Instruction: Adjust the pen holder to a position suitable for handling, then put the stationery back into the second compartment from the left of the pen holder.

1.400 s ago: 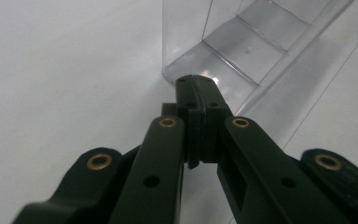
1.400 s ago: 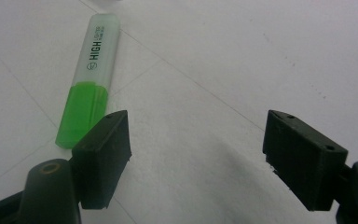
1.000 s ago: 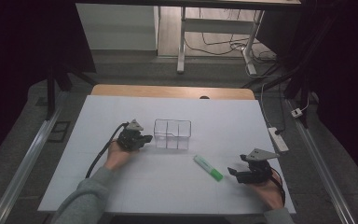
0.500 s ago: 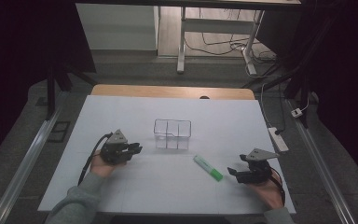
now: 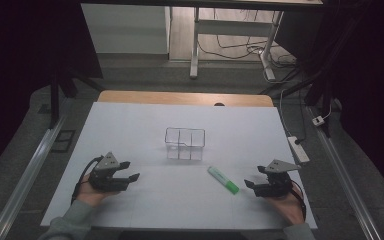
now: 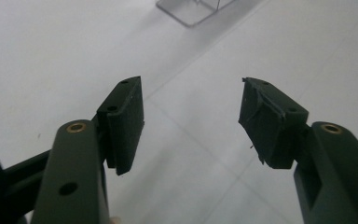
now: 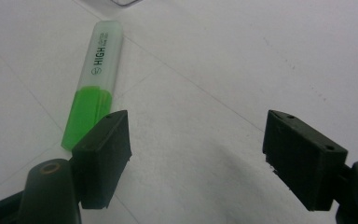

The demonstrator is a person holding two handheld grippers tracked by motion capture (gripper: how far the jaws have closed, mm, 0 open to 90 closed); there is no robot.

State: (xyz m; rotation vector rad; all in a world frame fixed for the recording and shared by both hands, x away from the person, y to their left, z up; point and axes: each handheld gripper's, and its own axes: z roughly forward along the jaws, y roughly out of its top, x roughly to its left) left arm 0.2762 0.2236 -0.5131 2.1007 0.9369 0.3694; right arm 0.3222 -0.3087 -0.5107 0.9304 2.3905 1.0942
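Highlighter (image 5: 223,179) is what the work turns on, and in the high view it lies flat on the white table (image 5: 130,125), just to the side of your right gripper (image 5: 252,186) and in front of the clear divided box (image 5: 185,143). Your left gripper (image 5: 130,171) was up beside that box a second ago; it now sits well back toward you, away from the box, and its jaws have just been opening with nothing between them. I read that as the box being placed and let go, leaving the pen as the next thing to fetch. The pen's long axis runs on a diagonal, its pale cap end toward the box and its green end toward you.

From the left gripper view, your left gripper (image 6: 191,119) stands wide apart over bare table, the box corner (image 6: 193,11) ahead of it.

From the right gripper view, your right gripper (image 7: 196,158) is also spread wide and empty. The highlighter (image 7: 95,84) lies just outside its left jaw, not between the jaws, pale cap pointing away from you.
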